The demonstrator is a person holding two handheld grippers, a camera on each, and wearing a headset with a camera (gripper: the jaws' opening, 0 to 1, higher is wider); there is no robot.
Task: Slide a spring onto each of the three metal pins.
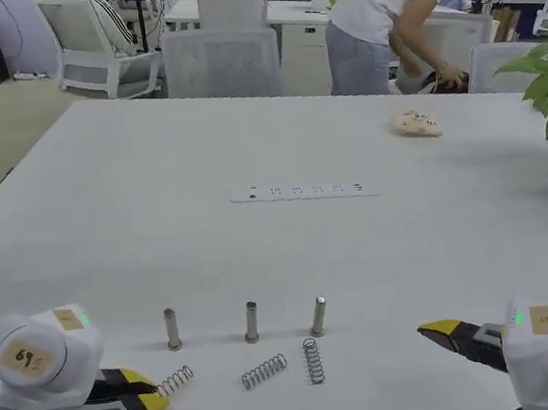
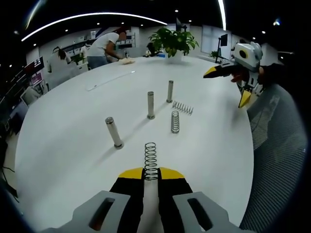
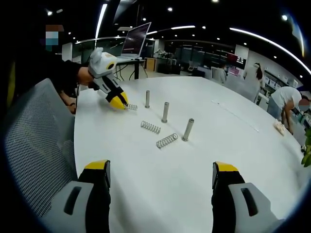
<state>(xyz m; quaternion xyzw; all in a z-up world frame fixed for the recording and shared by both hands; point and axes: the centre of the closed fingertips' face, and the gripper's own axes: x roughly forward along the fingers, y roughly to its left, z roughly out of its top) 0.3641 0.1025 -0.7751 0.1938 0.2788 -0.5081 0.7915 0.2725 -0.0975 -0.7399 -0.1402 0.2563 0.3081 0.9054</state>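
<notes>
Currently left gripper (image 2: 151, 174) pinches leftmost spring (image 2: 151, 156) by one end, at bench's (image 1: 359, 255) near edge beside left pin (image 1: 172, 328); right gripper (image 3: 163, 171) gapes, empty. Spring looks light, bendy: hold near the leading end.

- The surface (image 1: 103, 185) lies bare from the row of pins (image 1: 251, 322) back to the power strip (image 1: 302, 192).
- The pins stand upright, with open gaps between them.
- The middle spring (image 1: 264, 371) and right spring (image 1: 313, 360) lie just in front of the row.
- The left claw (image 2: 151, 171), closed on the left spring (image 2: 150, 158), blocks the near-left approach.
- Bare surface separates the wide-open right claw (image 3: 160, 167) from the pins.
</notes>
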